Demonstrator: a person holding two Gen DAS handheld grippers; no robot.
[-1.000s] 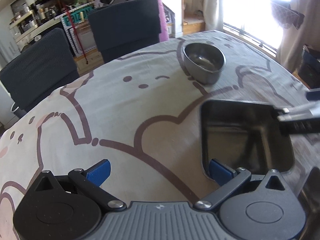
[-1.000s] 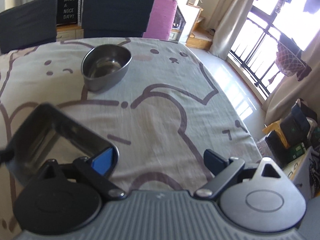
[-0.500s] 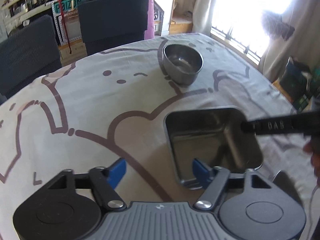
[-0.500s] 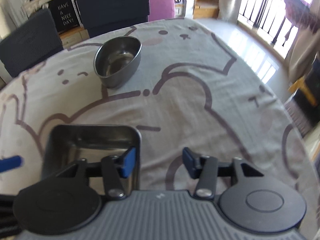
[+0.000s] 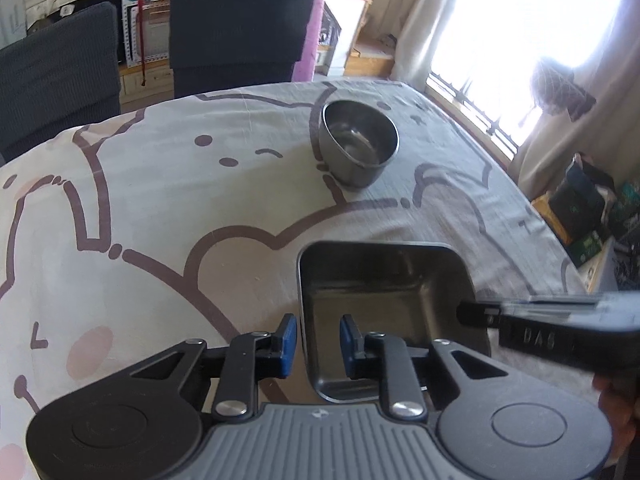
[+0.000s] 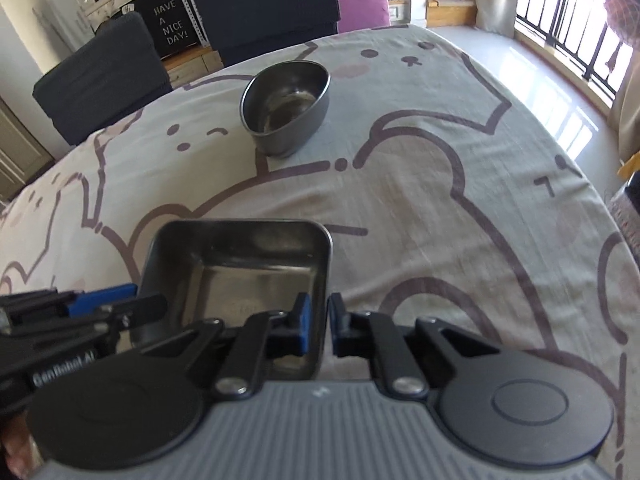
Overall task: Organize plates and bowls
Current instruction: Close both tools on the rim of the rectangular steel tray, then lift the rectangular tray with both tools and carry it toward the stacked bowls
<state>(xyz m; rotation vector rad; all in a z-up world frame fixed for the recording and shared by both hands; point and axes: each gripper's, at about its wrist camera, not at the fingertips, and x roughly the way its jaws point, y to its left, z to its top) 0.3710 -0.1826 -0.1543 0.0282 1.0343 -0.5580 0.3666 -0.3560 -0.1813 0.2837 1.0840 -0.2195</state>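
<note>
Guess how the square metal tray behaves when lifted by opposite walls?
Square metal tray looks like thin, rigid steel: probably light and unbending. The polished walls could slip between closing jaws. Held on both sides and empty, it seems unlikely to tip.

Two dark chairs [image 5: 236, 36] stand behind the bear-print tablecloth [image 5: 160, 208].

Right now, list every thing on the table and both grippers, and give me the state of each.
Square tin: upright on the tablecloth, empty, a gripper straddling each of two opposite walls.
Round bowl: upright, empty, standing apart from the tin, untouched.
Left gripper: jaws closing, the tin's left wall between them.
Right gripper: jaws closing on the tin's right wall, nearly pinched.
Tablecloth: spread flat over the table.
</note>
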